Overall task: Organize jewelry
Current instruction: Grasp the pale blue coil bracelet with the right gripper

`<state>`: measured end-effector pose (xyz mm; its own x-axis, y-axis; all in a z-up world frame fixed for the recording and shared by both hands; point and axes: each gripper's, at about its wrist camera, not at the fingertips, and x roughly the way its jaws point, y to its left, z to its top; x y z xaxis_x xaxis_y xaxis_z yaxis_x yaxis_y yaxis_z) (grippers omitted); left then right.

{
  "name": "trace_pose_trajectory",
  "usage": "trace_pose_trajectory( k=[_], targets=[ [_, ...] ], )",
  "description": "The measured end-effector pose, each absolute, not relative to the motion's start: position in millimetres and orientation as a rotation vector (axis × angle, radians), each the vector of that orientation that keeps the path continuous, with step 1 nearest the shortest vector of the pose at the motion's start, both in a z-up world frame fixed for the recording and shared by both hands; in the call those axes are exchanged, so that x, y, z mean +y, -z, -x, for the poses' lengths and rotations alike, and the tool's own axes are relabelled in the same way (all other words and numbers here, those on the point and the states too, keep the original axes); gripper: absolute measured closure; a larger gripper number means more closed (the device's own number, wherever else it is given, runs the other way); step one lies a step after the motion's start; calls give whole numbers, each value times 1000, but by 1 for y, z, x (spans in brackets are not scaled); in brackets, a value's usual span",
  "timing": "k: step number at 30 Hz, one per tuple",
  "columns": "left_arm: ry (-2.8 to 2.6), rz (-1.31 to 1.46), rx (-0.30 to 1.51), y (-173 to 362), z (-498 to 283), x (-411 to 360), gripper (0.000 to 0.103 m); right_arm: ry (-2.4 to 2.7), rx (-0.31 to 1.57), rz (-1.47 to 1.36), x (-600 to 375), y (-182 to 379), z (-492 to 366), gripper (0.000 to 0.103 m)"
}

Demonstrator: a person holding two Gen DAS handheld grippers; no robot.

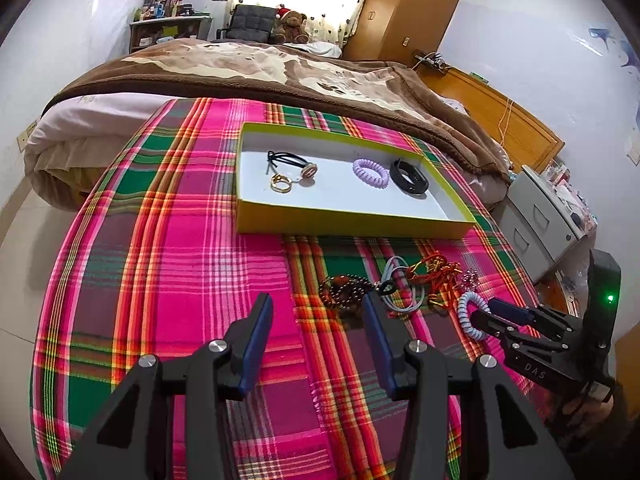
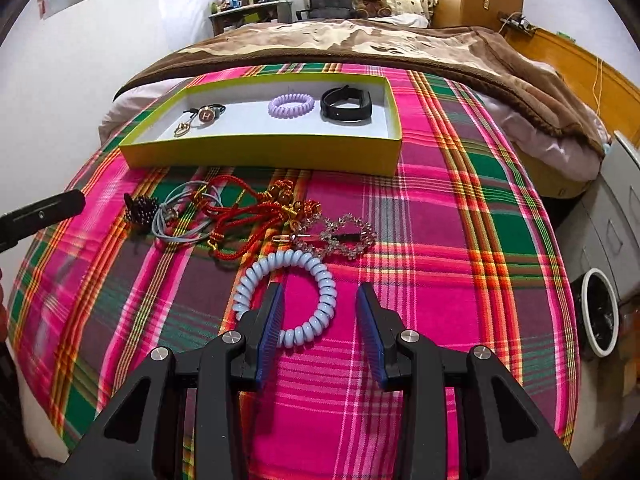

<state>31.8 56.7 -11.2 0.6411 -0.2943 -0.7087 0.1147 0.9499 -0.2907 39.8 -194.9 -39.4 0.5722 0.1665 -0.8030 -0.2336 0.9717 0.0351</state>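
Observation:
A yellow-green tray on the plaid cloth holds a black hair tie with a round charm, a gold ring, a purple coil tie and a black band. In front of it lie a dark bead bracelet, a grey-blue cord, a red knotted cord and a crystal piece. My right gripper is open over a pale blue coil tie, whose right arc lies between the jaws untouched. My left gripper is open and empty, just short of the bead bracelet.
The plaid cloth covers the foot of a bed with a brown blanket. A grey drawer cabinet and a white-rimmed bin stand to the right. A wooden headboard runs along the right wall.

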Motion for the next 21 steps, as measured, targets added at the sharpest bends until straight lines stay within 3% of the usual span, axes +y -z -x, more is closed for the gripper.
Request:
trace_pose_trajectory(
  k=[8,13,21],
  targets=[
    [230,223,857,16,-31,58,55,-216,909,72,-194,41,-37,66],
    [231,215,866,18,-33,54,55,-211,889,91,-191,41,-32,92],
    [252,156,884,20,-39,36,54,-205,882,13,-210,39,-32,94]
  ],
)
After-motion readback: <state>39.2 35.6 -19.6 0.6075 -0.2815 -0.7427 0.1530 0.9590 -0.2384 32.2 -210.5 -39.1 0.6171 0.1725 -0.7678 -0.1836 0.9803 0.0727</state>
